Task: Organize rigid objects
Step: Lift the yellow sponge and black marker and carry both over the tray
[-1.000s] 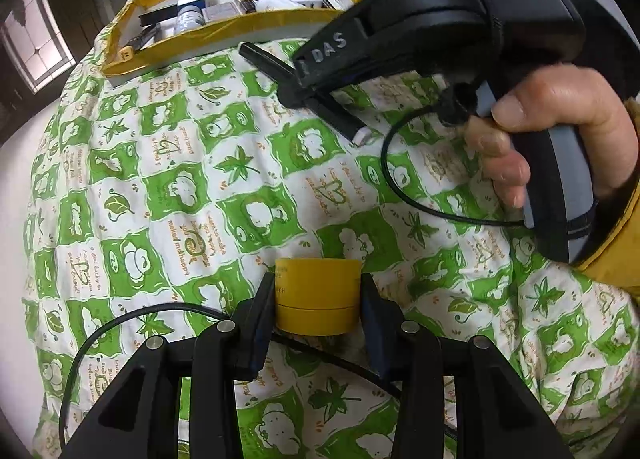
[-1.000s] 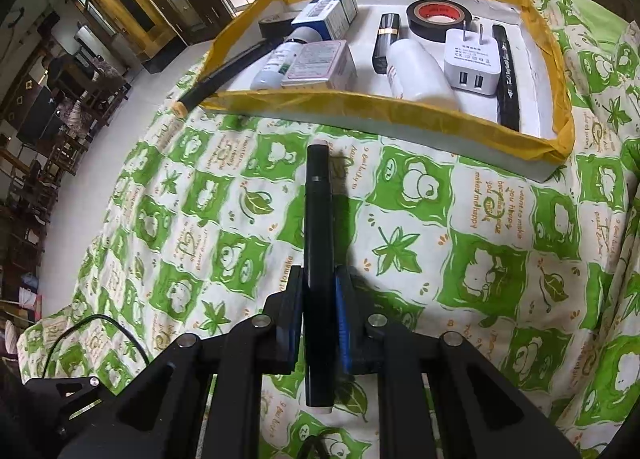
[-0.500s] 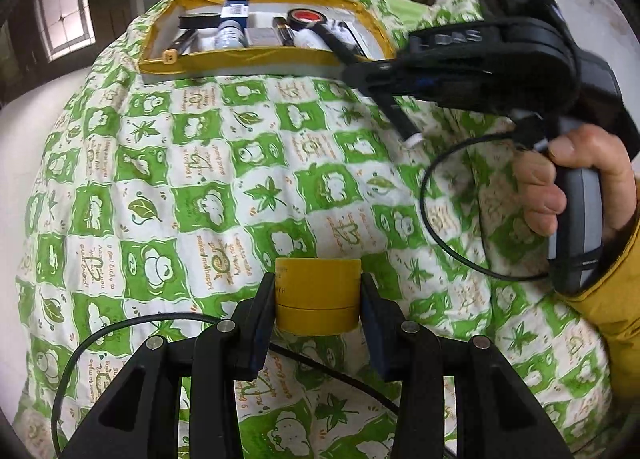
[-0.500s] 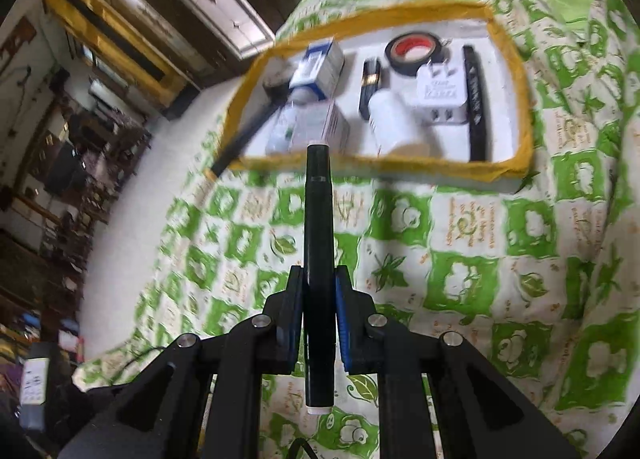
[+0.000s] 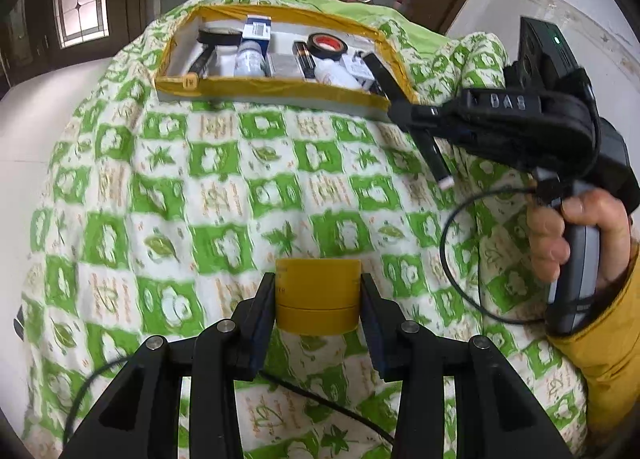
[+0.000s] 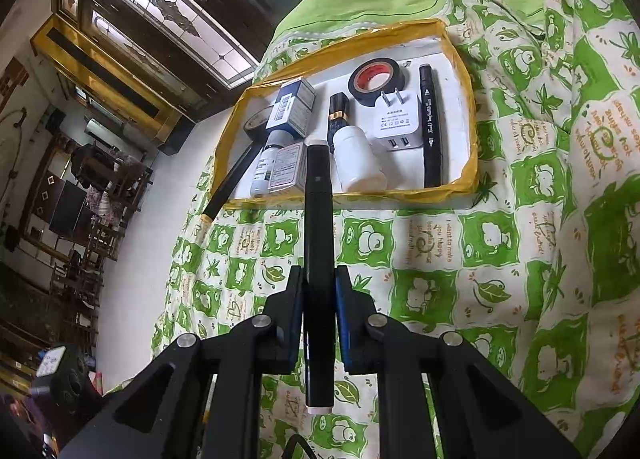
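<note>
My left gripper [image 5: 318,301] is shut on a yellow roll [image 5: 318,283] and holds it above the green-and-white patterned quilt [image 5: 240,187]. A long black pen [image 6: 318,219] is clamped in my right gripper [image 6: 319,283], pointing forward with its far tip over the near rim of the yellow-edged tray [image 6: 400,195]. In the left wrist view the right gripper [image 5: 402,113] hangs by the right end of the tray [image 5: 280,85], the pen [image 5: 434,157] slanting down out of it.
The tray holds a black tape roll with a red core [image 6: 376,79], a white charger [image 6: 396,125], a black marker [image 6: 430,127], a white bottle [image 6: 358,161], small boxes and a black rod. A person's hand [image 5: 560,235] grips the right handle, with a cable looping below it.
Both grippers have risen and moved toward the tray, still holding their objects. The tray now shows more from above. In the left view the right gripper has shifted right and farther away.
</note>
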A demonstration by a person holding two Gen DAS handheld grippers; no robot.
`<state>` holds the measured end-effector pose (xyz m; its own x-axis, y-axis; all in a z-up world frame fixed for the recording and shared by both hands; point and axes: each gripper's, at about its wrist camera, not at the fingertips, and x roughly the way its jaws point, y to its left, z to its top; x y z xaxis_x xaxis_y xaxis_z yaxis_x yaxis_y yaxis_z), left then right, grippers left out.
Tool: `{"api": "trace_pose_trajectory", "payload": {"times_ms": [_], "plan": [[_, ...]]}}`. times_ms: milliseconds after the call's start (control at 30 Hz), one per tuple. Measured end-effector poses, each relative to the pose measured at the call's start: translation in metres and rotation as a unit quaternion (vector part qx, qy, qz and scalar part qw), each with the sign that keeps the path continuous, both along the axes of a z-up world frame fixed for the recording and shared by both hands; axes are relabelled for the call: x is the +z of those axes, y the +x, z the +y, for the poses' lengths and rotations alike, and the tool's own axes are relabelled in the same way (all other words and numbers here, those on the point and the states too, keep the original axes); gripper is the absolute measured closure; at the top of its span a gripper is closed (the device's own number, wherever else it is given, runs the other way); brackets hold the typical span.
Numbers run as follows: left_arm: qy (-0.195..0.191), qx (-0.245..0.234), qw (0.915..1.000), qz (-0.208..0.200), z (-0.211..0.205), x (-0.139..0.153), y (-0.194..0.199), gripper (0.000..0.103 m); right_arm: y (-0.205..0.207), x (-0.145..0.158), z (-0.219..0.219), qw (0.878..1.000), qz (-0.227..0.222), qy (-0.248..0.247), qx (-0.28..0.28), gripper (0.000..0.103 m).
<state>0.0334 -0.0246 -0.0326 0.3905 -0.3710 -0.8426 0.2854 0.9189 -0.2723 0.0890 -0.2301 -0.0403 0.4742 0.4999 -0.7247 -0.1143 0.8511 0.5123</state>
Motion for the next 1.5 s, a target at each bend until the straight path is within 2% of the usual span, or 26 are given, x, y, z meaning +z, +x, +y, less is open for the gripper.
{"api": "trace_pose_trajectory", "payload": {"times_ms": [567, 1067, 1500], "plan": [[0.009, 0.052, 0.9982, -0.029, 0.020, 0.025, 0.062, 0.061, 0.002, -0.001, 0.004, 1.000, 0.002, 0.003, 0.003, 0.089], [0.052, 0.067, 0.9951, -0.050, 0.029, 0.039, 0.126, 0.061, 0.019, -0.002, 0.010, 1.000, 0.006, 0.010, 0.008, 0.089], [0.097, 0.090, 0.9901, -0.045, 0.036, 0.016, 0.187, 0.061, 0.029, -0.005, 0.021, 1.000, 0.009, 0.000, 0.018, 0.089]]}}
